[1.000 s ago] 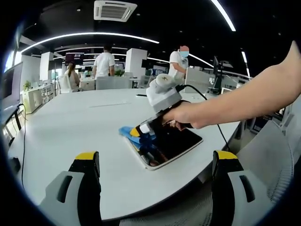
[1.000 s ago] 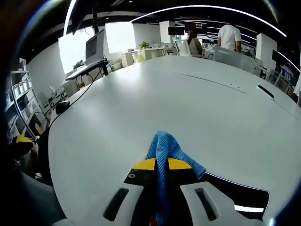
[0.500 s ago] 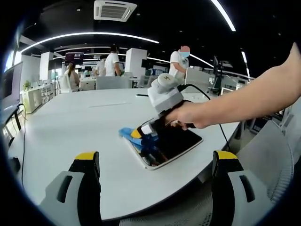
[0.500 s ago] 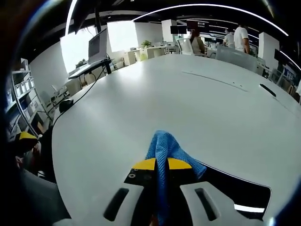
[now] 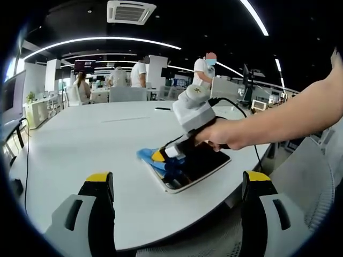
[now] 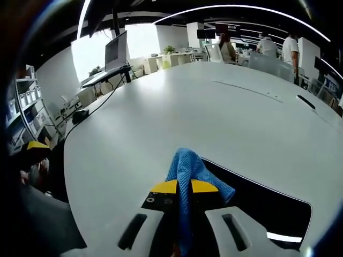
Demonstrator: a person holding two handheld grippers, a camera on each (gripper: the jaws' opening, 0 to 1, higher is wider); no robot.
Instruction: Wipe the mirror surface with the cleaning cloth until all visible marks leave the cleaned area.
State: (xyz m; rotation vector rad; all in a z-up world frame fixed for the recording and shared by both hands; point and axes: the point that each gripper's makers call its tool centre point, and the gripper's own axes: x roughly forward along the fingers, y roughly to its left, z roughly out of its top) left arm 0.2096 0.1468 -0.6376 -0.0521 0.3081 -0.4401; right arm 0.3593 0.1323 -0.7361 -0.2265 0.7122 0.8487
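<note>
A dark rectangular mirror (image 5: 199, 165) lies flat on the white table (image 5: 80, 139) near its front edge. A person's hand holds my right gripper (image 5: 160, 155) over the mirror's left end, shut on a blue cleaning cloth (image 5: 150, 157) that presses on the glass. In the right gripper view the cloth (image 6: 188, 167) bunches out ahead of the shut yellow-tipped jaws of the right gripper (image 6: 182, 186), with the mirror (image 6: 262, 202) stretching to the right. My left gripper (image 5: 178, 178) hangs back off the table edge, jaws wide apart and holding nothing.
A black cable (image 5: 251, 145) trails from the right gripper over the table edge. A grey chair (image 5: 308, 179) stands at the right. Several people stand and walk beyond the table's far side. Desks with a monitor (image 6: 117, 49) line the far left.
The right gripper has slid the cloth a little further onto the mirror, so more dark glass shows around the cloth. A person in the background walked to the right.
</note>
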